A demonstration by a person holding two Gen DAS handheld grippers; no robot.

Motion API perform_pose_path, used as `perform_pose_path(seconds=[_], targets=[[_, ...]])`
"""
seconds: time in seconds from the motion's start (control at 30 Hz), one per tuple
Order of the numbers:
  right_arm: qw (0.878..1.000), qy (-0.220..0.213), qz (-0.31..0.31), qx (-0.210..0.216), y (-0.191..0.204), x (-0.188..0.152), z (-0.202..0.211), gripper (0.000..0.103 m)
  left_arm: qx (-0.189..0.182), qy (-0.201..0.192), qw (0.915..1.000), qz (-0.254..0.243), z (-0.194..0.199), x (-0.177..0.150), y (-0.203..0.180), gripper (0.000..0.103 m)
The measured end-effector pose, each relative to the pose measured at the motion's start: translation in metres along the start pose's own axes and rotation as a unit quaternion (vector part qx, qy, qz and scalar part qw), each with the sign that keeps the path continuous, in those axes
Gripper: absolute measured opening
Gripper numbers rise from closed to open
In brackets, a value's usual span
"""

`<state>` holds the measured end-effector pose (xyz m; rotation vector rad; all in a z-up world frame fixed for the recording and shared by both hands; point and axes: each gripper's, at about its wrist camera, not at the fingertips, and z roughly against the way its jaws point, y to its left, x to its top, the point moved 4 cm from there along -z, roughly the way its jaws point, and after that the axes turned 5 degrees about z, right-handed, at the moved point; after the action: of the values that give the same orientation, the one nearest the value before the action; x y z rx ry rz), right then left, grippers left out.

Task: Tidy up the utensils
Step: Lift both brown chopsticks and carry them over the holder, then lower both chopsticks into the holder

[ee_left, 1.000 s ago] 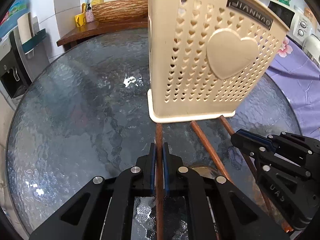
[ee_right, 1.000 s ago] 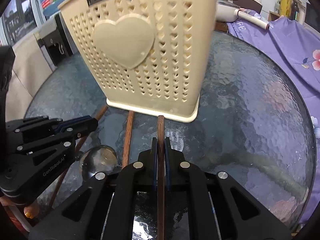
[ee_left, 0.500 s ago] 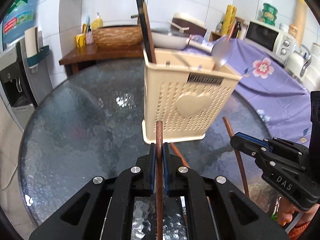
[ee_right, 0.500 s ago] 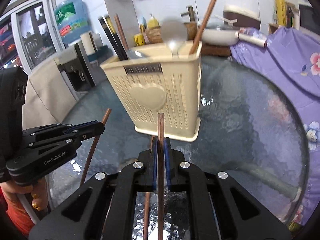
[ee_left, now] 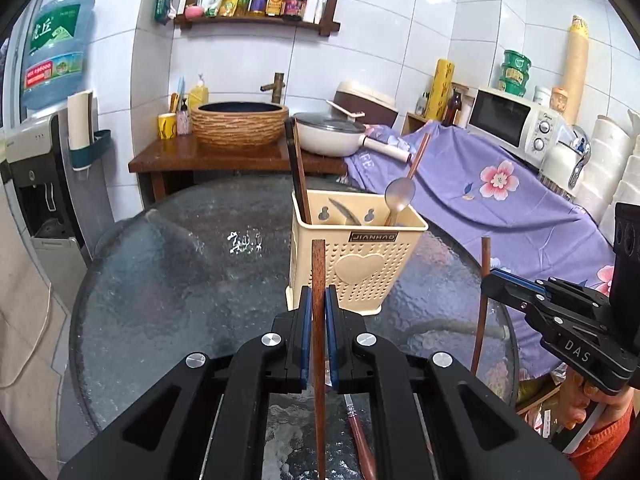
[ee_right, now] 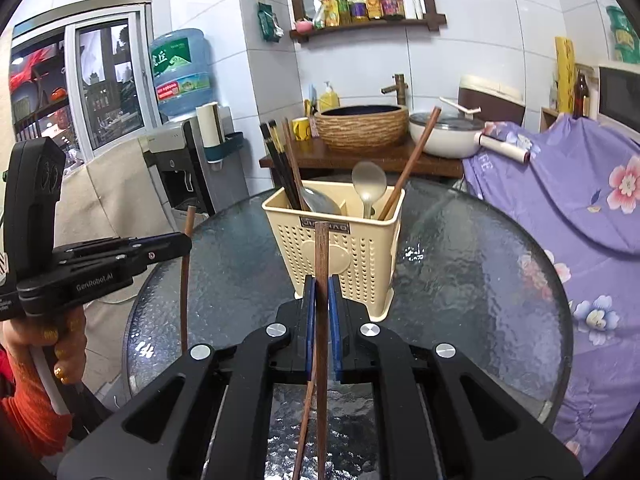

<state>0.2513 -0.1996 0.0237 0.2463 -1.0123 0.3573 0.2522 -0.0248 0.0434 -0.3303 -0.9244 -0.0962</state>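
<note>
Closest in, the left gripper (ee_left: 316, 312) has its blue-padded jaws clamped on a brown wooden chopstick (ee_left: 319, 320) that stands upright between them, its tip showing against the front of the holder. The right gripper (ee_right: 321, 304) pinches a second chopstick (ee_right: 321, 280) the same way, and from the left wrist view it shows at 3 o'clock, raised above the table's right edge. Down at 6 o'clock a red-handled utensil (ee_left: 362, 444) lies on the round glass table (ee_left: 168, 280). Dead ahead at 12 o'clock the cream utensil holder (ee_left: 356, 264) stands upright on the glass, with dark chopsticks (ee_right: 280, 164) leaning in its left compartment and a spoon (ee_right: 369, 184) in the right. Bare glass spreads wide toward 9 and 10 o'clock, out to the rim. Beyond the rim at 1 to 3 o'clock lies a purple floral cloth (ee_left: 500, 200).
</note>
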Motion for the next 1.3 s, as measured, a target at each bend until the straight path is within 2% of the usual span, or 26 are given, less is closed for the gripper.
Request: perform_pose_path(seconds=[0.33,0.63,1.13,1.3], targets=[[1.0,-0.007,0.015,0.005,0.006,0.003,0.027,0.007,0.003,-0.03,0.9995,-0.014,0.026,0.009,-0.006,0.007],[1.0,-0.018,0.008,0.014,0.001,0.022,0.034,0.007,0.001,-0.047,0.9986,-0.024,0.037,0.028,-0.008,0.007],[0.999,-0.02,0.007,0.035,-0.007,0.086,0.026,0.007,-0.003,-0.061,0.9973,-0.04,0.035,0.067,-0.02,0.007],[0.999,-0.036,0.012,0.036,-0.008,0.123,0.031,0.007,-0.022,-0.074,0.9966,-0.028,0.046,0.102,-0.023,0.007]])
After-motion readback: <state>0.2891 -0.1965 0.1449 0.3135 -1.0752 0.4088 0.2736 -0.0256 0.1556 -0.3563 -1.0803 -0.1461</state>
